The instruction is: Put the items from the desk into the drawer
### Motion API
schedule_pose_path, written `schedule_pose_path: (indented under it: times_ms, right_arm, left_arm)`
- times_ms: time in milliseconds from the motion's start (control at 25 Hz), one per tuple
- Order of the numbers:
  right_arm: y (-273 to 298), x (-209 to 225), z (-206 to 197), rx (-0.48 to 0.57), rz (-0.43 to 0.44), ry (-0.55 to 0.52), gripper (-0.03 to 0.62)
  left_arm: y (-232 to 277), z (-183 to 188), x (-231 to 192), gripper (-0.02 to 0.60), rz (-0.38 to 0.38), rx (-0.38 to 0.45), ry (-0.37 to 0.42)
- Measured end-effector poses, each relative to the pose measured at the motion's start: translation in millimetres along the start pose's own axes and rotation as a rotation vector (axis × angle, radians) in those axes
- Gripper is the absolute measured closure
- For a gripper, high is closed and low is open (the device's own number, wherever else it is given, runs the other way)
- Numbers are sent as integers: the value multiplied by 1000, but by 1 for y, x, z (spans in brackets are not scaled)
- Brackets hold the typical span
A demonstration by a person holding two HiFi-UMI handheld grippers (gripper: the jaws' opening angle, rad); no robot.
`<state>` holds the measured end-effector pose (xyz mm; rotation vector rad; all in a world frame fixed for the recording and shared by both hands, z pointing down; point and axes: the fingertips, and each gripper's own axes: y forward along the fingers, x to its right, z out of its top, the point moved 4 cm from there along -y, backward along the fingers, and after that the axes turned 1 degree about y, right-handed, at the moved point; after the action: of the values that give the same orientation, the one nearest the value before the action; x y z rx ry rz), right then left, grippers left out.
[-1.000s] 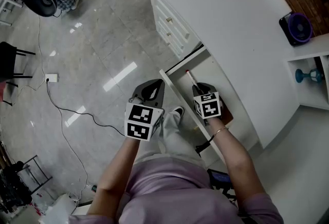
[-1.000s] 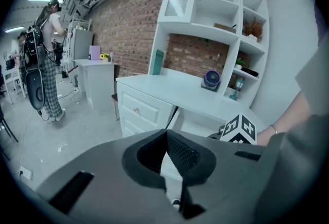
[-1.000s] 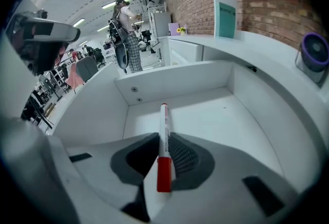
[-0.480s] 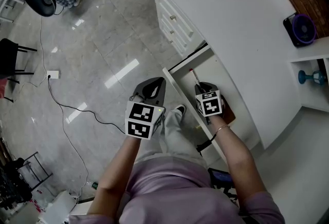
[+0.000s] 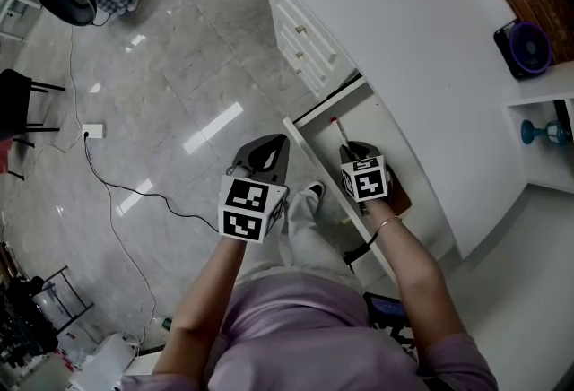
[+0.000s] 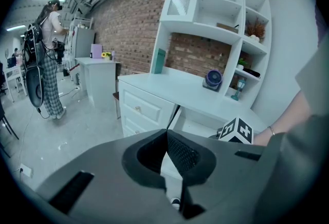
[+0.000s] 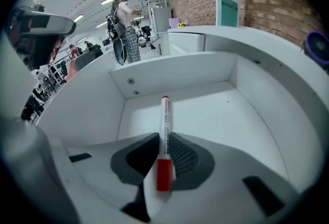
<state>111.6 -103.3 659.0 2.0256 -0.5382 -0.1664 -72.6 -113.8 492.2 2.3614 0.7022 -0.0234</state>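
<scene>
Overhead scene: a person stands at a white desk (image 5: 421, 39) with 1 open drawer (image 5: 307, 156) and holds 2 two-jaw grippers.

The right gripper (image 7: 164, 140) reaches into the drawer, pointing steeply down. Its jaws are narrowed onto a marker pen (image 7: 165, 115) and the ribbed pads press on both sides of it. The grip sits low on the white barrel, just beyond the red cap. The cap pokes back toward the near side. Most of the barrel runs out past the jaw tips toward the drawer's far wall and ends in a small red tip. The pen lies in line with the jaws, roughly centred between them. Whether its far end touches the drawer floor cannot be told.

The pen looks light, stiff and not fragile. Its plastic barrel is smooth and round, so it could swivel or slide in the pads, and roll once set down. A hold nearer the middle of the barrel would balance it better than the present hold by the cap, but for so light a thing the present hold seems enough. Laying it flat before letting go should stop it rolling.

The left gripper (image 6: 167, 133) is held left of the drawer, above the grey floor. Its jaw tips are together with nothing between them.

On the far right of the desk sits a purple round object (image 5: 523, 48).
</scene>
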Motion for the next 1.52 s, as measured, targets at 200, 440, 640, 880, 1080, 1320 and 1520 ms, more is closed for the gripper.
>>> schedule_pose_path:
  times_ms: [200,440,640,880,1080,1320,1520]
  right_arm:
    - [-1,-1,-2,9,10,6,508]
    - [-4,0,1,28,4,19,491]
    - [-21,1,11,96,4,48,494]
    - [-50,2,28,205,2,79,516]
    - [-79,2,45,308,-18,110,545]
    - [-118,1,65,437,-45,142,572]
    - [-149,-2,74,509,-77,177,586]
  left_arm:
    - [-2,1,1,583,-6,4,4]
    - [-5,0,2,583,-10,9,9]
    - [-7,1,4,583,-20,18,17]
    - [-4,8,9,583,-43,33,35]
    - [-1,16,14,583,-70,45,50]
    - [1,24,21,583,-102,59,68]
    - [1,29,22,583,-124,71,86]
